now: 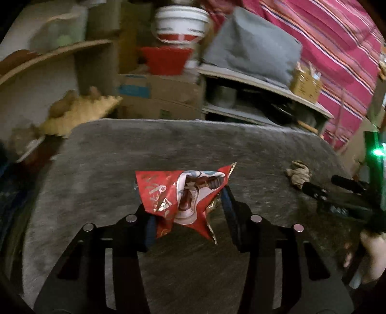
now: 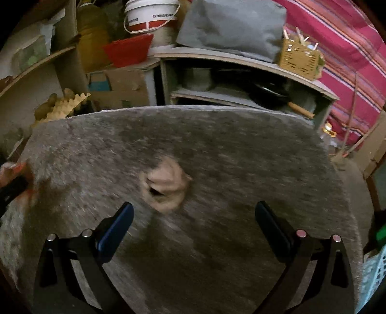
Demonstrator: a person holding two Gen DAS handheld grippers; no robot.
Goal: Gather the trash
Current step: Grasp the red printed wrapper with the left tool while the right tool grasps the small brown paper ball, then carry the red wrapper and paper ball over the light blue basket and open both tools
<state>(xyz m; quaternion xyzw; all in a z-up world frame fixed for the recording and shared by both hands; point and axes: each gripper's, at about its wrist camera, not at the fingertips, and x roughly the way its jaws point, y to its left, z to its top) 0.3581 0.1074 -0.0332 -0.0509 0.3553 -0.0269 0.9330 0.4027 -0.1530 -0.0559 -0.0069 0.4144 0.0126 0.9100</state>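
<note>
A crumpled red snack wrapper [image 1: 178,198] with a white printed picture sits between the blue pads of my left gripper [image 1: 188,212], which is shut on it just above the grey tabletop [image 1: 96,169]. A crumpled brown paper ball [image 2: 166,186] lies on the tabletop [image 2: 241,157] slightly ahead of my right gripper [image 2: 194,205], whose fingers stand wide open with nothing between them. The left wrist view shows the same paper ball [image 1: 298,174] to the right, with the right gripper [image 1: 337,195] beside it and a hand behind it. A bit of the wrapper [image 2: 14,169] shows at the right wrist view's left edge.
Behind the table stand cluttered shelves [image 2: 241,60] with a grey bag [image 2: 231,26], a white bucket [image 2: 149,17], a red basket [image 2: 127,49], cardboard boxes [image 1: 156,94] and a woven yellow basket [image 2: 299,58]. A striped red cloth [image 1: 337,60] hangs at the right.
</note>
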